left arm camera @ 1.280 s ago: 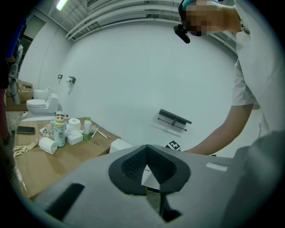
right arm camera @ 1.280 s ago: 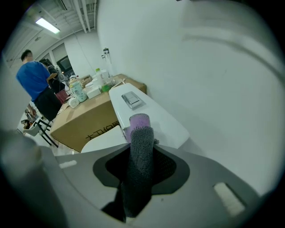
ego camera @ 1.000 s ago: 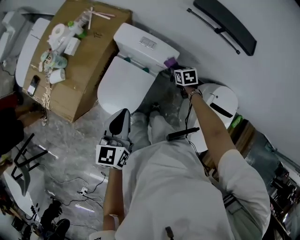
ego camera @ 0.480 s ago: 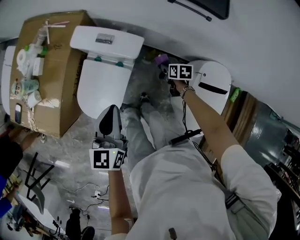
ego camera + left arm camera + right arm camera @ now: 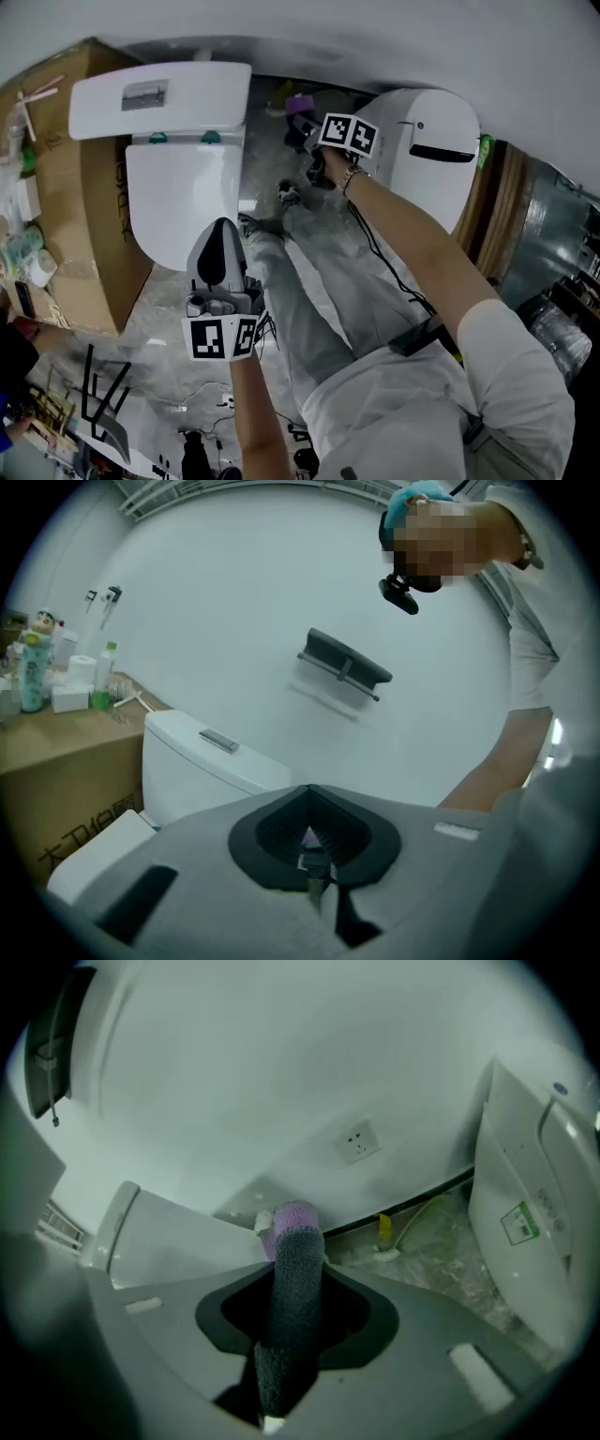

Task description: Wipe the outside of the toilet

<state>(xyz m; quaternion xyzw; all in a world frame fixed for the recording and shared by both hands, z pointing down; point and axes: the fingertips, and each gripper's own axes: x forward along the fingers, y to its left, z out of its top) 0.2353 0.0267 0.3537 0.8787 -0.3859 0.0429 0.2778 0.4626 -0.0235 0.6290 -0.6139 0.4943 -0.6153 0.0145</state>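
Note:
The white toilet [image 5: 183, 197] stands left of centre in the head view, lid down, tank [image 5: 159, 94] against the wall. My right gripper [image 5: 304, 124] hangs in the gap between the tank and a white bin, shut on a rolled grey cloth with a purple end [image 5: 300, 101]. In the right gripper view the cloth [image 5: 292, 1279] sticks out between the jaws, with the tank's side [image 5: 178, 1241] just beyond to the left. My left gripper [image 5: 218, 232] hovers at the lid's front edge, jaws shut and empty. In the left gripper view, that gripper [image 5: 314, 850] faces the tank [image 5: 202, 766].
A cardboard box [image 5: 66, 216] carrying bottles and paper rolls stands left of the toilet. The white bin [image 5: 431, 141] is to its right. My own legs lie on the marble floor [image 5: 169, 309] in front. A wall socket [image 5: 356, 1138] and a yellow-tagged hose [image 5: 386, 1232] are behind.
The head view has swung, so the toilet now sits further left and squarer. My right gripper with the cloth stays beside the tank. The left gripper stays near the lid's front.

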